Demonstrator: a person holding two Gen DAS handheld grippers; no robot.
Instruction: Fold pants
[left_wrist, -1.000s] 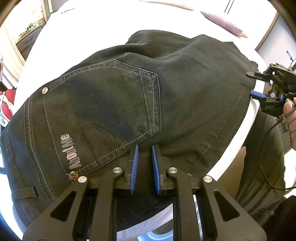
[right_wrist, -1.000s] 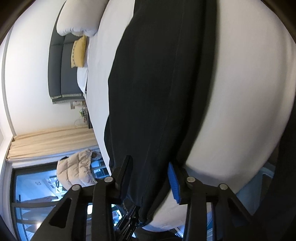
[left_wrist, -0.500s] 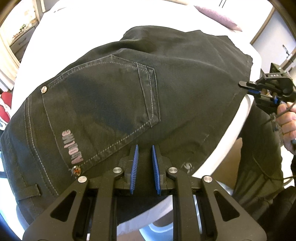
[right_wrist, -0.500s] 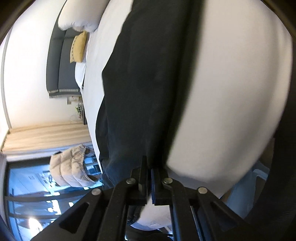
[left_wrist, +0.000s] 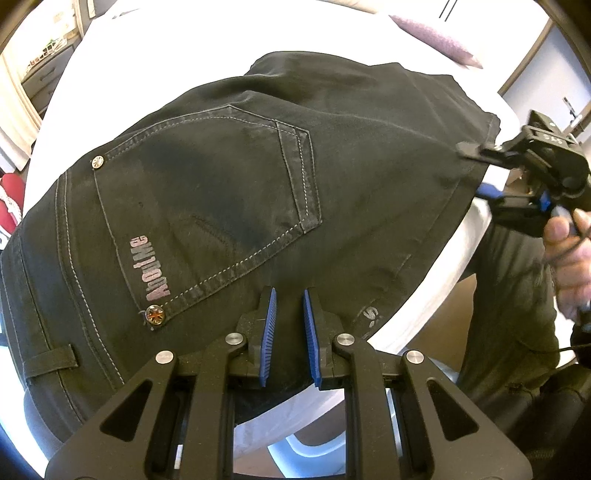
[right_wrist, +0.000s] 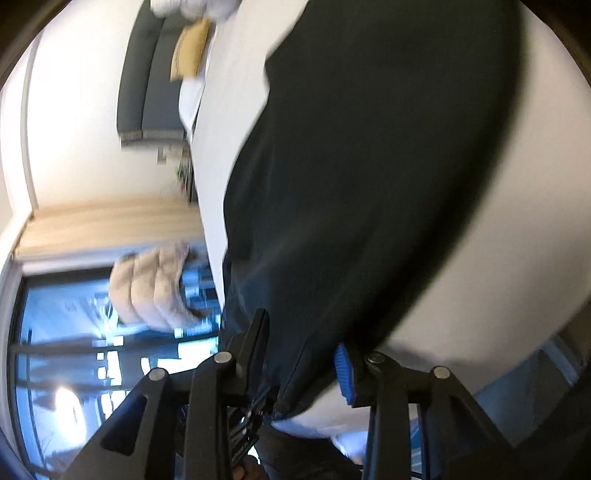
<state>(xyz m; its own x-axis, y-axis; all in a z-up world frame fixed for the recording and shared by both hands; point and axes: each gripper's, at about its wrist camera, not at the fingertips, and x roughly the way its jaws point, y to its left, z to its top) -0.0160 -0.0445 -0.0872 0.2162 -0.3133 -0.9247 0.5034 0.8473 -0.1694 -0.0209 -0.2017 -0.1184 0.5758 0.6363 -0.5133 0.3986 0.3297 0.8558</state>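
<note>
One pair of black pants (left_wrist: 258, 192) is lying mid-frame; the left gripper (left_wrist: 289, 314) is hovering slightly parted and empty, the right gripper (right_wrist: 303, 354) gaping around the fabric edge.

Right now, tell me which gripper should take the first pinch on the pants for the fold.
Right, probably. The right gripper stands open with the pants edge between its jaws at the bed rim. The left gripper is open over flat fabric beside the back pocket.
</note>
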